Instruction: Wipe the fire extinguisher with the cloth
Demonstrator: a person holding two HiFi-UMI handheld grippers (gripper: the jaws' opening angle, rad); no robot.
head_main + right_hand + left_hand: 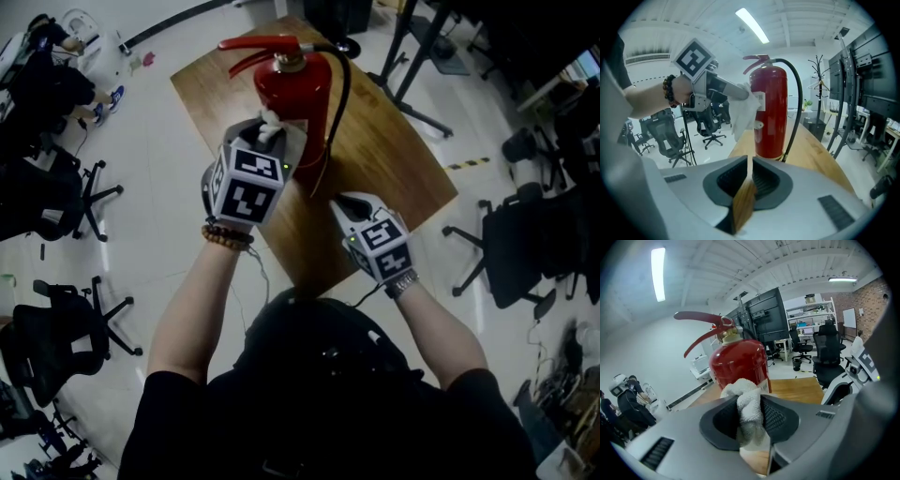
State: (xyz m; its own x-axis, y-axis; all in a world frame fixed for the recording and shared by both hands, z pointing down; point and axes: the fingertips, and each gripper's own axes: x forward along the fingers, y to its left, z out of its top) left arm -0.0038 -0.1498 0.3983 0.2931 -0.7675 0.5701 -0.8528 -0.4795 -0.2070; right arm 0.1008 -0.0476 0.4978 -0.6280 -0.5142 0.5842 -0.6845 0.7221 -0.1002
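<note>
White cloth (pixel 747 401) clenched in left fingers (pixel 780 417), we are pressing the extinguisher (pixel 738 364); firm strokes needed; right fingers (pixel 765 180) closed, empty.

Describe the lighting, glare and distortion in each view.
Head view: dim overall, the person's dark shirt nearly featureless, the pale floor brighter. Left gripper view: fisheye bending with black corners; the strip light is blown out. Right gripper view: the same bending; the fire extinguisher is sharp, and the ceiling light glares.

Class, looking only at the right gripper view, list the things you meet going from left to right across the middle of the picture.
bead bracelet → cloth → fire extinguisher → black hose → coat stand
</note>
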